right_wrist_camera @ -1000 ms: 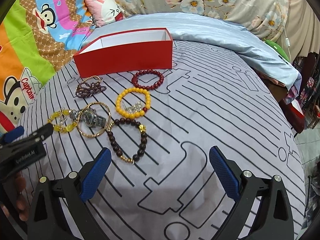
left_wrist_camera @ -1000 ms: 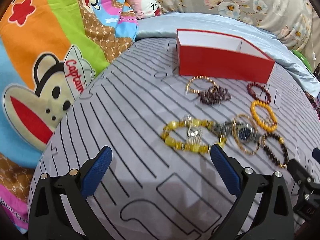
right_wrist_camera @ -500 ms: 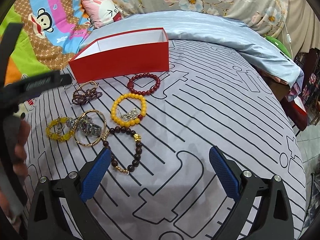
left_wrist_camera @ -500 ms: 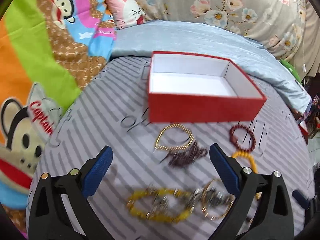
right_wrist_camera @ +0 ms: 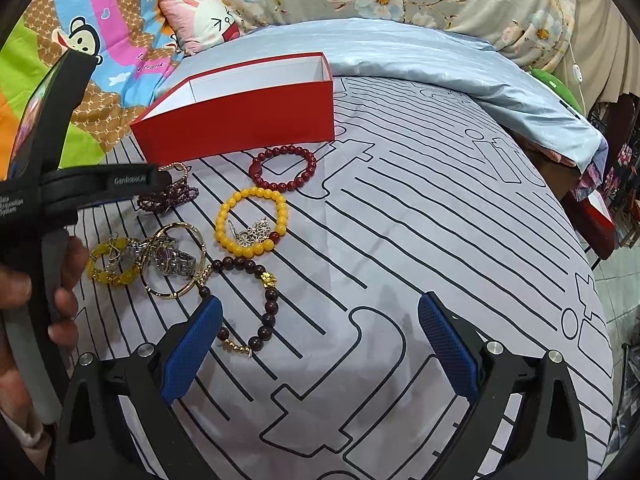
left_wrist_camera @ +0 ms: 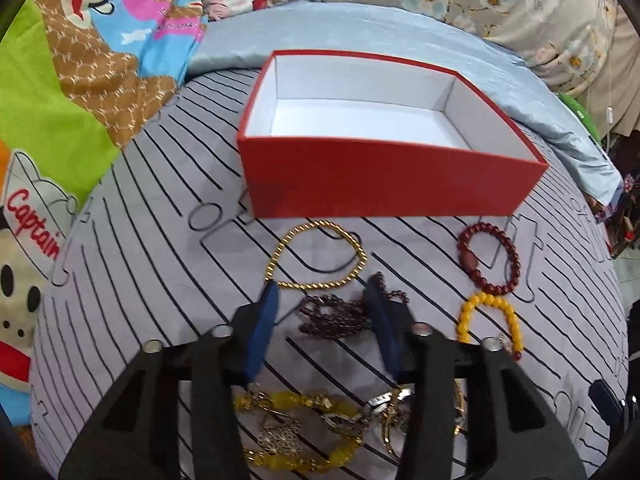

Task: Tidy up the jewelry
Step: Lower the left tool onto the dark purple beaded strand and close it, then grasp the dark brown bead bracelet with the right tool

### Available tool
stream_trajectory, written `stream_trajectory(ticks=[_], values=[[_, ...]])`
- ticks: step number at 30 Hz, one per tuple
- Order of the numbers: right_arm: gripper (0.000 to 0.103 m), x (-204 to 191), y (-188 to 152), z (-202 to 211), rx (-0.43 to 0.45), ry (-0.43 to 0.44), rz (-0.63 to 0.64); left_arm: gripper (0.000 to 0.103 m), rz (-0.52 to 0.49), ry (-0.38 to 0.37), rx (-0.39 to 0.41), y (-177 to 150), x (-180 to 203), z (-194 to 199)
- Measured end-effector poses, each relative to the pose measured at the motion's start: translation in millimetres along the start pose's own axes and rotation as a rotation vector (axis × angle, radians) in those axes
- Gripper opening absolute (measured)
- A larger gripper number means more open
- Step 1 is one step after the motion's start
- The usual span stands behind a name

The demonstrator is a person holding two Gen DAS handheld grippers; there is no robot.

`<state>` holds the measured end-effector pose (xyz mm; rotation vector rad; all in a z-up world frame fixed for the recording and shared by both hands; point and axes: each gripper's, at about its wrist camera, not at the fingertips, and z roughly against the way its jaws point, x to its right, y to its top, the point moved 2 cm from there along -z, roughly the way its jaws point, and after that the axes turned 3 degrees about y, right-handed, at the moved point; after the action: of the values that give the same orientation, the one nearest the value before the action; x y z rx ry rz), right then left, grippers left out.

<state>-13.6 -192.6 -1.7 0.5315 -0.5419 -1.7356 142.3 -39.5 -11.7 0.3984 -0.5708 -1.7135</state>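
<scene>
Lying between the left hand-held gripper (left_wrist_camera: 324, 292) half-closed fingers, dark purple bead strand (left_wrist_camera: 334, 316), not visibly clamped

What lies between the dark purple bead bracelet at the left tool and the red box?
Only the gold chain bracelet lies flat between the dark purple bead bracelet and the red box; the left tool could lift over it.

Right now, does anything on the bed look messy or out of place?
Yes. The watch lies tangled with a gold bangle and yellow bracelet, overlapping in a heap. The red box sits empty.
</scene>
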Motion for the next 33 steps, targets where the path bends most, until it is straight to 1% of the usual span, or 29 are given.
stream_trajectory(ticks=[4,5,7,9,12,15,19,23,26,33], values=[[0.094,0.2,1.9,0.5,0.003,-0.003,-0.001,0.014,-0.023,-0.027,-0.002,-5.7,6.4,4.5],[0.094,0.5,2.1,0.6,0.004,-0.003,-0.001,0.007,-0.03,-0.033,0.001,-7.5,8.4,7.7],[0.094,0.8,2.5,1.2,0.006,-0.002,-0.002,0.007,-0.032,-0.041,0.013,-9.5,8.5,16.7],[0.094,0.3,2.0,2.8,0.005,0.005,0.0,0.003,-0.024,-0.05,0.019,-11.5,5.9,24.0],[0.09,-3.4,1.3,4.2,0.004,0.013,0.011,0.003,-0.015,-0.059,0.029,-15.9,0.3,34.9],[0.086,-6.9,0.9,2.2,-0.011,0.04,0.007,0.003,-0.002,-0.056,0.047,-19.7,-10.1,44.9],[0.077,-12.6,0.3,-3.1,-0.035,0.064,0.007,0.003,0.022,-0.053,0.061,-24.7,-24.8,56.1],[0.07,-16.2,-0.9,-4.2,-0.043,0.061,0.018,0.003,0.048,-0.046,0.074,-29.0,-39.7,68.7],[0.069,-19.3,-0.2,-2.6,-0.042,0.064,0.028,0.003,0.067,-0.032,0.082,-33.7,-53.9,80.4],[0.068,-26.6,-2.1,-1.8,-0.039,0.06,0.05,0.003,0.078,-0.006,0.083,-50.2,-66.5,91.4]])
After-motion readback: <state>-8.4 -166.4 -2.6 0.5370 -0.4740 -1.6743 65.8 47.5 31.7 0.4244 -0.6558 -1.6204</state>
